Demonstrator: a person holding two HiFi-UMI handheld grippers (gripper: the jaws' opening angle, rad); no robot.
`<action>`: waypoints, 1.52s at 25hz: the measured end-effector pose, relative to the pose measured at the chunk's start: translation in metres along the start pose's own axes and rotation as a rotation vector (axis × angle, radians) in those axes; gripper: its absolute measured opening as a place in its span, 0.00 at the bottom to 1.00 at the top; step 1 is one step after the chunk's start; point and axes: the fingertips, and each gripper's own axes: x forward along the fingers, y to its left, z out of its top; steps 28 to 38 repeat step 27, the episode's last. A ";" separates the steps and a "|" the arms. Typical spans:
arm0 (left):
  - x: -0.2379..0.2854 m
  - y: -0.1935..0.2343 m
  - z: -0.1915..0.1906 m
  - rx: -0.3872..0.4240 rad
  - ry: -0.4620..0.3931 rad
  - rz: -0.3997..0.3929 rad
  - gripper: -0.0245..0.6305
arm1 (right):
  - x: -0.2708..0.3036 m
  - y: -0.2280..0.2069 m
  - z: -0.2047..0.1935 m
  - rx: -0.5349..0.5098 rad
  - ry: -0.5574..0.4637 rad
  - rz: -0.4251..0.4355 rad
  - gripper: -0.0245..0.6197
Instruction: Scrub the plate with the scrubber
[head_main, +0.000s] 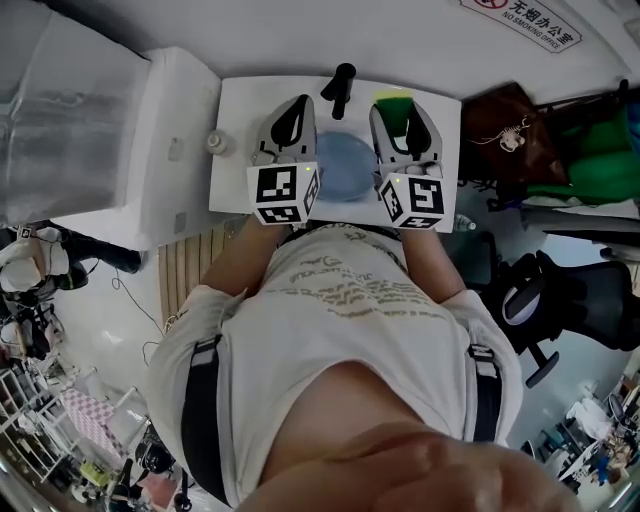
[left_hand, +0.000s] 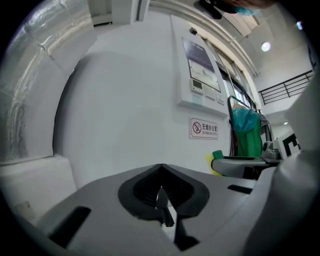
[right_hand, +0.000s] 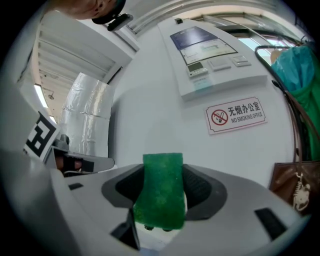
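In the head view a blue plate (head_main: 345, 168) lies on a small white table (head_main: 235, 110), partly hidden behind both grippers, which are held up level above it. My left gripper (head_main: 297, 112) is shut with nothing between its fingers; in the left gripper view its jaws (left_hand: 161, 192) meet in front of a bare white wall. My right gripper (head_main: 402, 118) is shut on a green scrubber (right_hand: 160, 192), which stands upright between the pads. The scrubber's green and yellow edge (head_main: 394, 99) shows past the jaw tips, and the scrubber (left_hand: 215, 159) also shows in the left gripper view.
A black handle (head_main: 340, 90) and a small white bottle (head_main: 215, 142) are on the table. A white cabinet (head_main: 150, 150) stands to its left, a brown bag (head_main: 505, 125) and a black chair (head_main: 560, 300) to its right. The wall ahead carries a no-smoking sign (right_hand: 235, 114).
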 end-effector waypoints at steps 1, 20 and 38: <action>0.000 0.000 -0.001 0.008 0.003 0.002 0.07 | 0.000 0.000 -0.003 0.006 0.006 0.004 0.41; -0.002 -0.002 -0.026 -0.006 0.076 -0.005 0.07 | -0.003 0.011 -0.015 0.022 0.047 0.045 0.40; -0.004 0.000 -0.029 -0.013 0.087 -0.013 0.07 | -0.002 0.017 -0.016 0.021 0.051 0.051 0.40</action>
